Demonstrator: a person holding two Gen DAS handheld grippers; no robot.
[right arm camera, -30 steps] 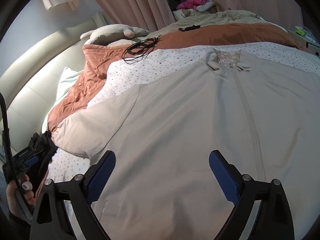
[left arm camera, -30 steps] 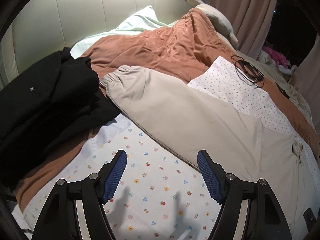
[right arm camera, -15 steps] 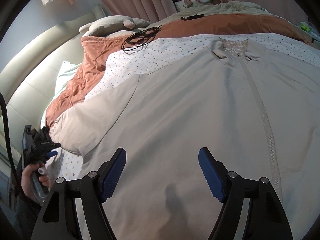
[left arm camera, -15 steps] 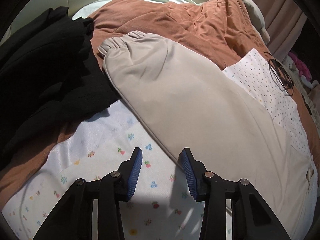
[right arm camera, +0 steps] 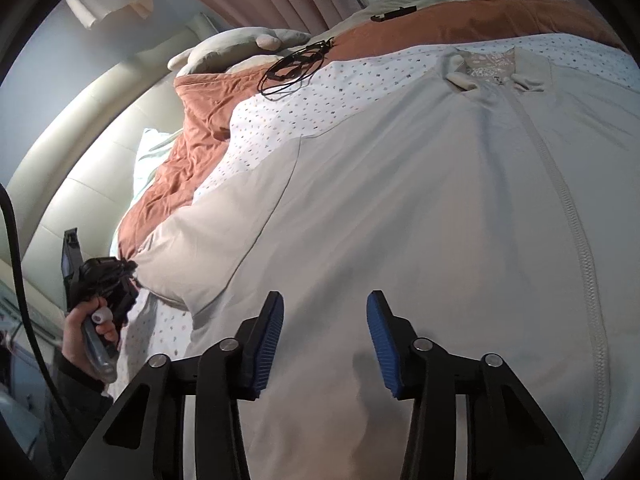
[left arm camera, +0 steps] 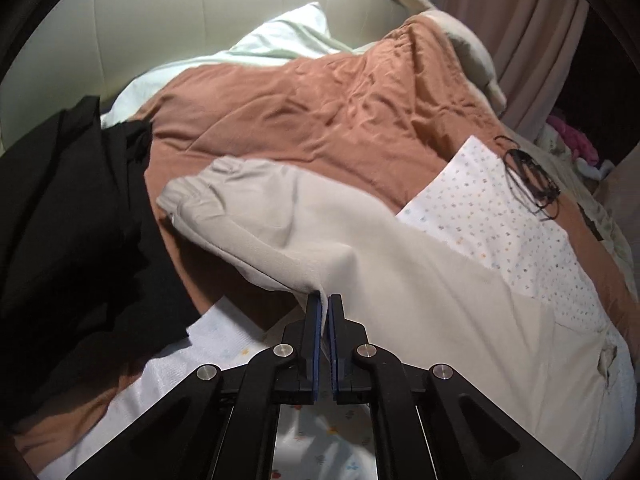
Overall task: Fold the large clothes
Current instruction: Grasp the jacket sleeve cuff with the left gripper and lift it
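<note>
Spread flat across the rust-orange quilted bedspread: large beige zip-front jacket, sleeve stretched toward black heaped clothing. Left gripper clenched on the sleeve's lower edge; right gripper closing over the jacket's body, pads not yet pinching cloth

Both my wrist views bulge with fisheye distortion and go black at the rounded corners. On the left view, hard light glares off the padded headboard, while the black clothes sink into shadow without detail. The beige jacket smears slightly at its cuff. On the right view, light is softer and cooler, with dim shadows under the fingers.
</note>
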